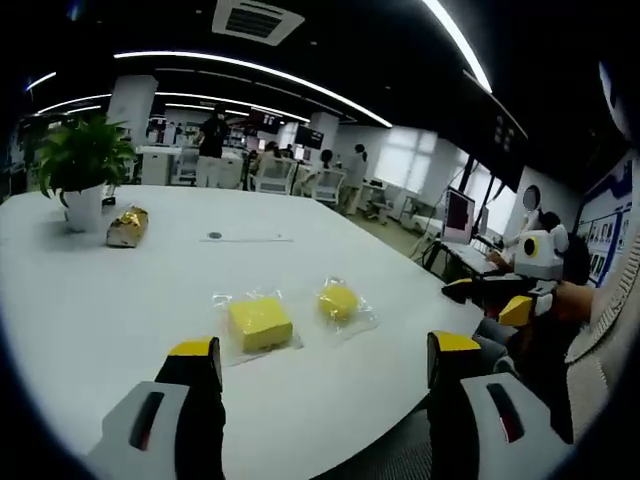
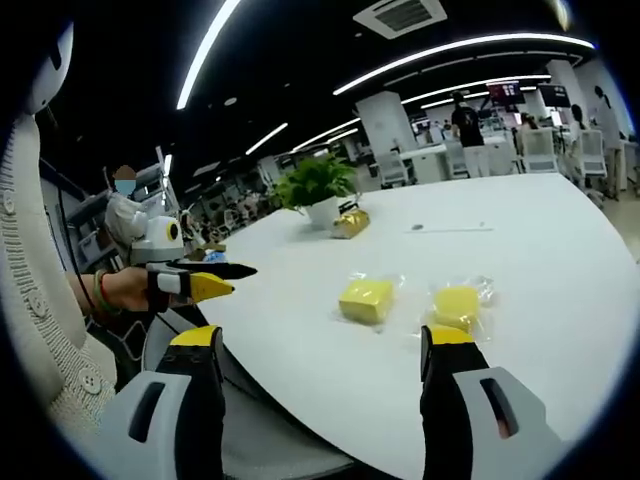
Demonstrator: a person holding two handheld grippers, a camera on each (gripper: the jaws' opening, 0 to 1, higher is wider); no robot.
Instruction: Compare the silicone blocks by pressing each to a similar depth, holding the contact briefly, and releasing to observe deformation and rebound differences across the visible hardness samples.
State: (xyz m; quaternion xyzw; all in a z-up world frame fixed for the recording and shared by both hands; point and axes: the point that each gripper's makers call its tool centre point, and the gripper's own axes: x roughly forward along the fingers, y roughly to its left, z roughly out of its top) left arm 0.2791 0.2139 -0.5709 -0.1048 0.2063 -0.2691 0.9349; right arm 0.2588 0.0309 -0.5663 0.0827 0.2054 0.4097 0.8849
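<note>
We are holding the left claw (image 1: 326, 362) spread wide above the near edge of the white worktop (image 1: 120, 300), pinching nothing. Just ahead of its left jaw the squarish yellow block (image 1: 259, 322) is lying flat in its clear wrapper; the rounder yellow block (image 1: 339, 301) is lying a little farther ahead, between the two jaws and well apart from both. Far beyond the left jaw a gold-wrapped packet (image 1: 127, 226) is sitting beside a potted plant (image 1: 82, 170).

We are also keeping the right claw (image 2: 326, 348) spread and empty, off the worktop's (image 2: 560, 260) edge. The squarish yellow block (image 2: 366, 298) is lying ahead between its jaws, and the rounder yellow block (image 2: 457, 304) is sitting just ahead of its right jaw. Off to the left, the left claw (image 2: 210, 278) is hanging beside the worktop, and we cannot tell its state from here.
</note>
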